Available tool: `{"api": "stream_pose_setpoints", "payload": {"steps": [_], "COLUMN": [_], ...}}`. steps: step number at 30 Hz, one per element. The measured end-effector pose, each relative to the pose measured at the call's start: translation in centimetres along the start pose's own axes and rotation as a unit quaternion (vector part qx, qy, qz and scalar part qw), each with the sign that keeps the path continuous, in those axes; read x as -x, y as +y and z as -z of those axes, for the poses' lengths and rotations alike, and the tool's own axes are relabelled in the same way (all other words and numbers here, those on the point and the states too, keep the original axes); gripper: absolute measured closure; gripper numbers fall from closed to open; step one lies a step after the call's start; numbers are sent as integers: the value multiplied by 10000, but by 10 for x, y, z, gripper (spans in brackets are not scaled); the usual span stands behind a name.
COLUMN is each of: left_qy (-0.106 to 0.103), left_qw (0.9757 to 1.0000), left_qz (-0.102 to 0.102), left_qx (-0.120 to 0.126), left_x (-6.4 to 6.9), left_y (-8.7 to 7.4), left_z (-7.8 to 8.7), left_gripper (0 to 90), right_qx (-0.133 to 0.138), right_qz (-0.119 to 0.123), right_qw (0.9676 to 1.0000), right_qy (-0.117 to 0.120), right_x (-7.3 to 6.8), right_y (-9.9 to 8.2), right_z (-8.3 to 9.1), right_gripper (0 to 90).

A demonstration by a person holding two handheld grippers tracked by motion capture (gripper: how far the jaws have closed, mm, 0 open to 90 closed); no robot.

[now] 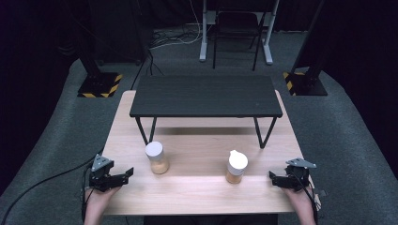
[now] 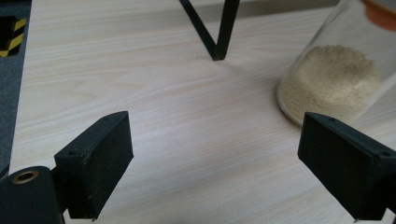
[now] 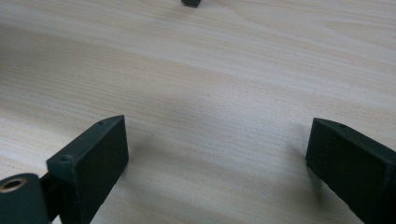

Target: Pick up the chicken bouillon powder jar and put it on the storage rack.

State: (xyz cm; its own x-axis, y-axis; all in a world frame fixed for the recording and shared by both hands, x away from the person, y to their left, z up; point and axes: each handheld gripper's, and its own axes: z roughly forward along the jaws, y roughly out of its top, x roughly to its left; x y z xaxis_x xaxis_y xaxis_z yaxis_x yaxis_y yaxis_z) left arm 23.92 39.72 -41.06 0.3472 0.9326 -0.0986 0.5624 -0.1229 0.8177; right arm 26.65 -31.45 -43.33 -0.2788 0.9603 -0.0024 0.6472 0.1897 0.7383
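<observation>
My left claw (image 1: 126, 174) sits at the counter's (image 1: 197, 187) left front corner, jaws spread wide, nothing between them, bare wood under it. Just right of it stands the left jar (image 1: 156, 158), clear glass with a flat white lid, pale granules in its lower part; in the left gripper view that jar (image 2: 334, 81) shows past my right-hand jaw, near but not touching. Behind, mid-counter, a black shelf riser (image 1: 206, 96) on thin angled legs spans the back; one leg's foot (image 2: 217, 51) lands ahead of the left claw. Further right is the second jar (image 1: 236, 167), white spout-type lid, orange-tan fill, upright, well apart from the first. My right claw (image 1: 273, 178) rests at the right front edge, jaws spread, gripping nothing, pointing toward that jar, near it, not touching.
</observation>
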Motion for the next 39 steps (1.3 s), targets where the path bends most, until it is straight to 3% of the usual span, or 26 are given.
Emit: {"api": "stream_pose_setpoints", "payload": {"steps": [2, 9, 20, 39], "left_qy": [-58, -202, -421, -698], "left_qw": [10000, 9996, 9985, 9959], "left_qz": [40, -157, -303, -536], "left_qx": [12, 96, 167, 224], "left_x": [1, 9, 17, 34], "left_y": [2, 10, 16, 26], "left_z": [2, 10, 12, 3], "left_gripper": [98, 98, 96, 81], "right_qx": [1, 0, 1, 1], "right_qz": [2, 1, 0, 0], "right_qw": [10000, 10000, 10000, 10000], "right_qy": [0, 0, 0, 0], "right_x": [0, 0, 0, 0], "right_y": [0, 0, 0, 0], "right_z": [0, 0, 0, 0], "right_gripper": [48, 48, 48, 48]}}
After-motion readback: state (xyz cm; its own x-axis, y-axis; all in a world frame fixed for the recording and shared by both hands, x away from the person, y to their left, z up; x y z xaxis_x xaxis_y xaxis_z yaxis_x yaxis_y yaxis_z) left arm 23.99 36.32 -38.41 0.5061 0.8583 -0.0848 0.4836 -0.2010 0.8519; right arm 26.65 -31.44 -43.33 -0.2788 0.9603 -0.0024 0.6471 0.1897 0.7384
